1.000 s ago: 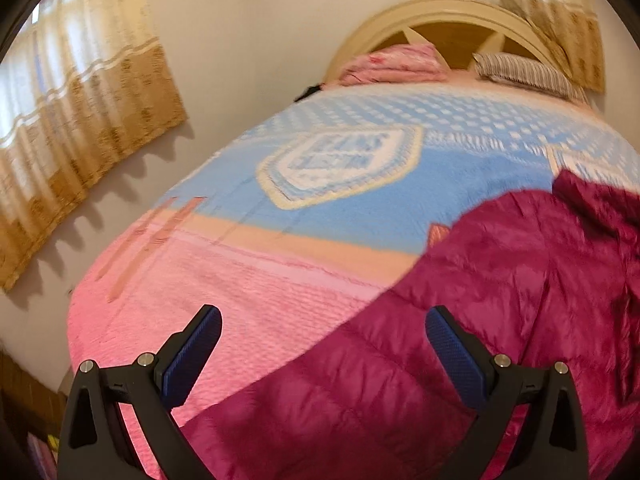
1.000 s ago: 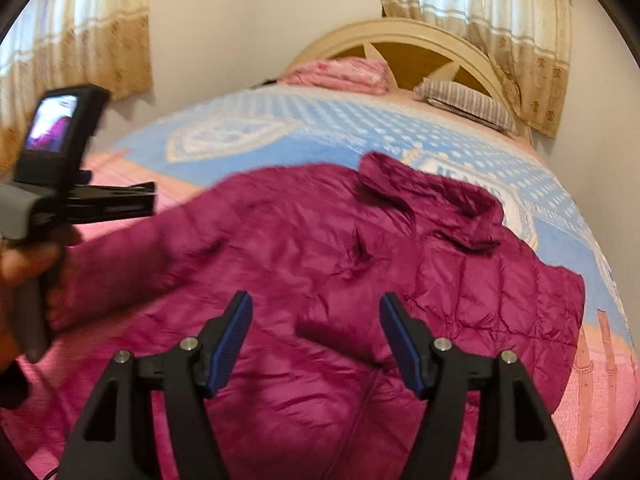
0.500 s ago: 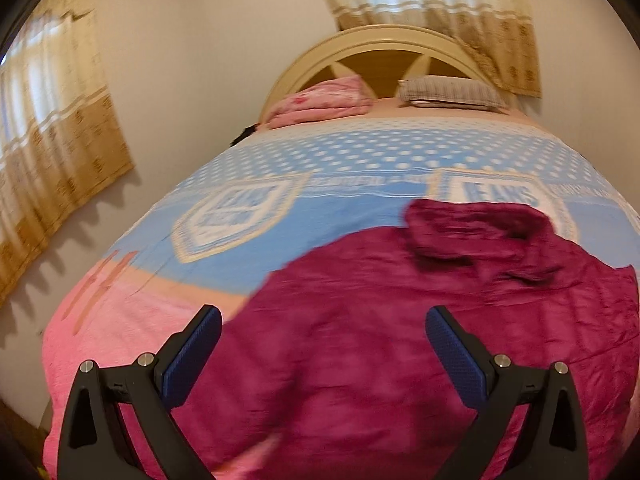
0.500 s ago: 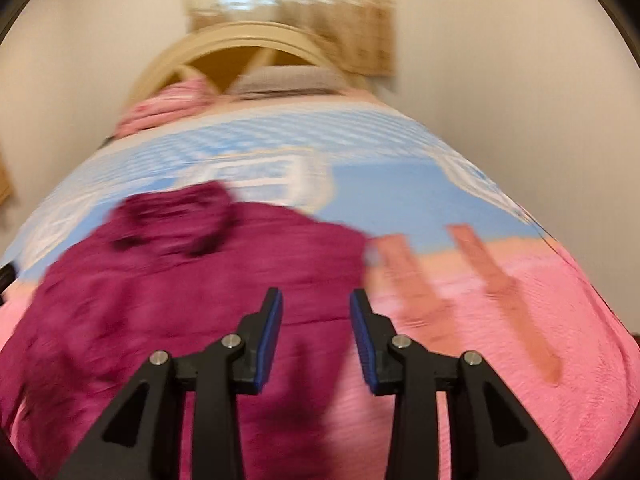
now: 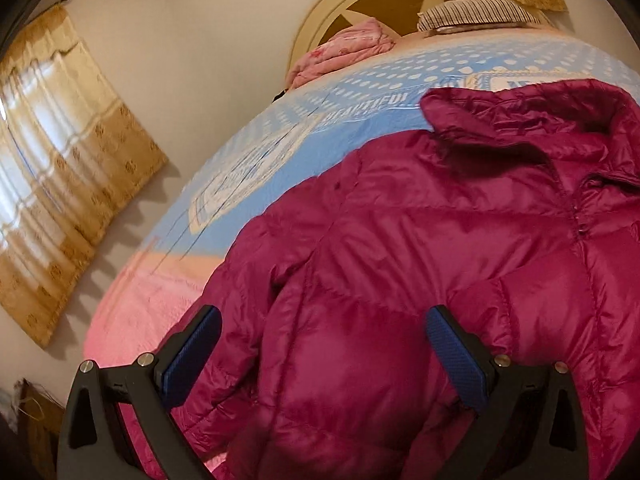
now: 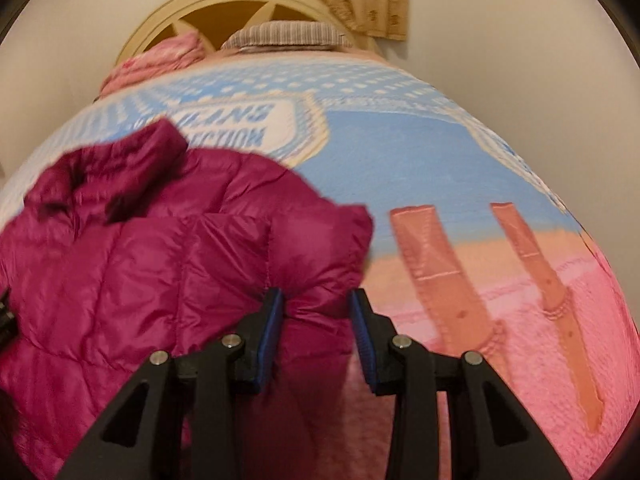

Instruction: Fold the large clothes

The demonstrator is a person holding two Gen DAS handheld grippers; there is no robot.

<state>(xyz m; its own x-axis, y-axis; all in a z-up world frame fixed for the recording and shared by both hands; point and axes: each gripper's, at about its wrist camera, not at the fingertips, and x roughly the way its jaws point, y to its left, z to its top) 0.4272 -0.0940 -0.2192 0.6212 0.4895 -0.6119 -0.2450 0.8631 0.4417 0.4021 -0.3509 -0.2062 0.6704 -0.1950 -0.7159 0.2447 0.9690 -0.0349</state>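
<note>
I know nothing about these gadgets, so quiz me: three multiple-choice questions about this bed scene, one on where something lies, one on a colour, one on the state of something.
1. Where does the striped pillow lie?
A. at the headboard end of the bed
B. on top of the jacket
C. on the floor

2. What colour is the puffy jacket?
A. navy blue
B. magenta
C. grey

3. How do the jaws of the left gripper stand?
A. clamped on the curtain
B. shut with nothing between
C. wide apart over the jacket

Answers:
1 A: the pillow sits right below the arched headboard, beside the folded pink blanket.
2 B: its quilted shell is deep pinkish red in both views.
3 C: the blue pads stand far apart, pinching nothing.
</note>
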